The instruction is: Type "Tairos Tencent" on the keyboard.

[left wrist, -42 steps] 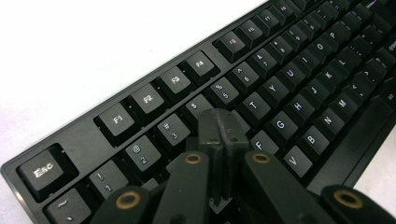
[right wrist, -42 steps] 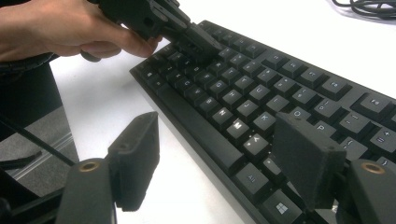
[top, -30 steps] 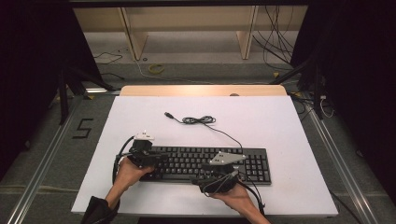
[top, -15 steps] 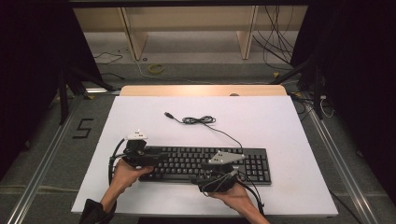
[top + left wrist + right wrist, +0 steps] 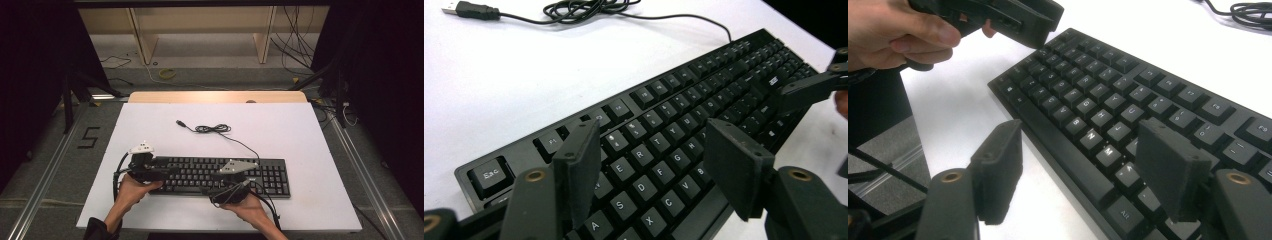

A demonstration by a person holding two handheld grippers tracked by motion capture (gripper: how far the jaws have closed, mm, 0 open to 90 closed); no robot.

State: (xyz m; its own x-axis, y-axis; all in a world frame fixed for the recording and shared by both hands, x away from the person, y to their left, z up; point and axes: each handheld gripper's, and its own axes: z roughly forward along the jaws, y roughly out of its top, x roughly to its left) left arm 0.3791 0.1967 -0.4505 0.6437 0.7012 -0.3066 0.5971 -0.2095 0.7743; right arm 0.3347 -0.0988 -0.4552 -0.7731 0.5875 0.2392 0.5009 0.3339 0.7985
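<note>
A black keyboard (image 5: 260,175) lies across the near half of the white table (image 5: 300,135). Its cable (image 5: 214,129) is coiled behind it and ends in a USB plug (image 5: 180,122). My left gripper (image 5: 167,171) hovers at the keyboard's left end (image 5: 489,175). Its jaws have just been opening and stand apart over the letter keys (image 5: 654,150), pressing nothing. My right gripper (image 5: 211,190) sits at the keyboard's front edge (image 5: 1068,160) near the middle, pointing left. Its jaws (image 5: 1083,150) have just been closing slightly and straddle that edge without touching it.
A wooden strip (image 5: 215,96) borders the table's far edge, with shelf legs and loose cables on the floor beyond. A tape mark shaped like a 5 (image 5: 89,137) lies on the floor at the left. Bare table surface lies to the right of and behind the keyboard.
The left hand and its gripper have shifted slightly left at the keyboard's end. The right hand and the keyboard have stayed put.
</note>
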